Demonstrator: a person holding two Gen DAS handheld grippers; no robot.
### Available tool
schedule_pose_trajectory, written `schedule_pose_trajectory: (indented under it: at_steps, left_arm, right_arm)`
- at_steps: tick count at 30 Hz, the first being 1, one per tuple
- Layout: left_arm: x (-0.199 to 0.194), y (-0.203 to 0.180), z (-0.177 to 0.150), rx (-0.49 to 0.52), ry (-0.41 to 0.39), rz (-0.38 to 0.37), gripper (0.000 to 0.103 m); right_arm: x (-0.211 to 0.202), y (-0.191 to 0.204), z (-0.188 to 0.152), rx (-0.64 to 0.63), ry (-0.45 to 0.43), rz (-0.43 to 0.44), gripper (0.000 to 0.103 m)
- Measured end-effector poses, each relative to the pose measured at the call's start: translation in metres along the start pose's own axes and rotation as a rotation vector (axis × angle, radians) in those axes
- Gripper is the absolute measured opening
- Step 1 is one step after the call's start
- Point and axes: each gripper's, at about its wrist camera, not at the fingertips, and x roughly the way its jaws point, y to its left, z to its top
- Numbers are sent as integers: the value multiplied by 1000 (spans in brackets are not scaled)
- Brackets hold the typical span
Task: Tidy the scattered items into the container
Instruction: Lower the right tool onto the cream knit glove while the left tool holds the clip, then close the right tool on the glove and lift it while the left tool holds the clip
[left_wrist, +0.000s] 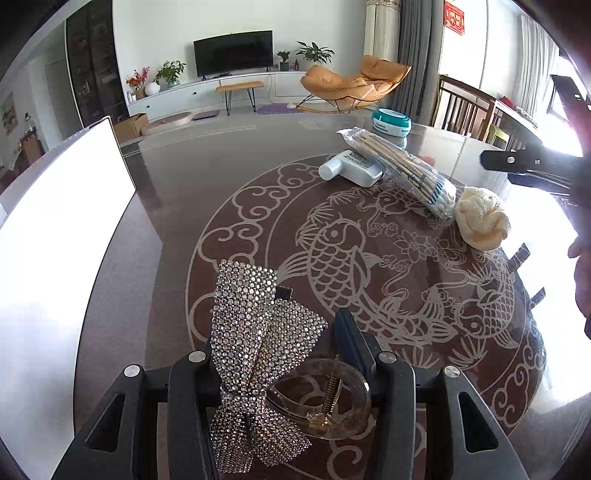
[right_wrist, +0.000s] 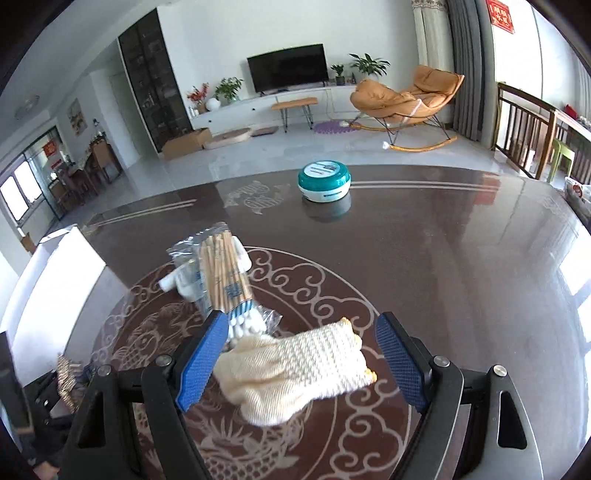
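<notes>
My left gripper (left_wrist: 280, 332) is shut on a rhinestone bow hair clip (left_wrist: 255, 350) with a clear oval clasp (left_wrist: 325, 398), held above the table beside the white container (left_wrist: 62, 236) at the left. My right gripper (right_wrist: 301, 339) is open, its blue pads (right_wrist: 205, 354) on either side of a cream knitted glove (right_wrist: 295, 373) lying on the table, not touching it. A bag of cotton swabs (right_wrist: 225, 280) rests on a white bottle (left_wrist: 351, 170) just beyond the glove (left_wrist: 480, 218).
A teal and white round tub (right_wrist: 325, 181) stands farther back on the dark glossy table (right_wrist: 443, 258) with a fish pattern. The white container also shows in the right wrist view (right_wrist: 55, 280). Wooden chairs (right_wrist: 524, 125) stand at the far right.
</notes>
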Motion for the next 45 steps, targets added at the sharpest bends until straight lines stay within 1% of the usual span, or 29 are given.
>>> schedule_pose_trajectory:
  at_steps: [2, 3, 4, 5, 7, 9, 10, 12, 13, 14, 16, 18, 19, 21, 22, 24, 25, 26, 27, 29, 32, 35, 37, 40, 42, 43, 44, 45]
  left_arm:
    - [0, 0, 0, 0, 0, 0, 48]
    - [0, 0, 0, 0, 0, 0, 48]
    - [0, 0, 0, 0, 0, 0, 48]
    - [0, 0, 0, -1, 0, -1, 48]
    - [0, 0, 0, -2, 0, -3, 48]
    - [-1, -1, 1, -2, 0, -3, 48]
    - [-1, 0, 1, -2, 0, -3, 48]
    - [-1, -1, 1, -2, 0, -2, 48]
    - [-1, -1, 1, -2, 0, -2, 48]
    - [-1, -1, 1, -2, 0, -2, 48]
    - [-1, -1, 1, -2, 0, -1, 48]
    - [-1, -1, 1, -1, 0, 1, 48]
    - [-1, -1, 1, -1, 0, 2, 49]
    - [-1, -1, 1, 0, 0, 2, 49]
    - [-1, 0, 1, 0, 0, 3, 49]
    - [0, 0, 1, 0, 0, 3, 49]
    - [0, 0, 1, 0, 0, 3, 49]
    - [-1, 0, 1, 0, 0, 3, 49]
    - [-1, 0, 1, 0, 0, 3, 49]
    - [-1, 0, 1, 0, 0, 3, 49]
    - [-1, 0, 1, 0, 0, 3, 49]
    - [-1, 0, 1, 0, 0, 3, 49]
    - [-1, 0, 1, 0, 0, 3, 49]
    - [-1, 0, 1, -1, 0, 2, 49]
    - [-1, 0, 1, -1, 0, 2, 49]
    - [-1, 0, 1, -1, 1, 3, 49]
    - [-1, 0, 1, -1, 1, 6, 50]
    - [-1, 0, 1, -2, 1, 12, 53]
  right_arm:
    - [19, 6, -1, -34, 47, -19, 83]
    - [26, 12, -5, -77, 68, -20, 83]
    - [28, 18, -11, -129, 76, -20, 83]
    - [25, 22, -18, -180, 67, -11, 83]
    - [14, 25, -37, -259, 53, 44, 83]
    - [-4, 20, -59, -317, 62, 120, 83]
    - [-14, 18, -70, -359, 65, 142, 83]
    - [-35, 10, -89, -422, 69, 163, 83]
    - [-45, 5, -96, -425, 63, 164, 83]
    - [-56, -2, -98, -408, 48, 163, 83]
    - [-79, -15, -99, -323, 5, 174, 83]
    - [-98, -28, -99, -191, -20, 190, 83]
    - [-102, -34, -99, -124, -16, 183, 83]
    - [-106, -42, -105, 13, 21, 156, 83]
    - [-103, -48, -110, 84, 44, 163, 83]
    - [-93, -57, -119, 221, 88, 225, 83]
    - [-87, -59, -123, 267, 109, 253, 83]
    - [-81, -59, -125, 285, 125, 260, 83]
    - [-75, -56, -125, 283, 136, 253, 83]
    - [-68, -47, -120, 244, 128, 239, 83]
    - [-53, -30, -107, 162, 111, 180, 83]
    - [-37, -10, -100, 83, 118, 135, 83]
    - [-27, 4, -102, 11, 130, 95, 84]
    - [-26, 17, -113, -108, 90, 31, 83]
    - [-26, 21, -119, -173, 81, -12, 83]
    - [-27, 21, -121, -192, 79, -29, 83]
    - [-27, 20, -121, -185, 78, -23, 84]
    - [-26, 19, -121, -181, 76, -27, 84]
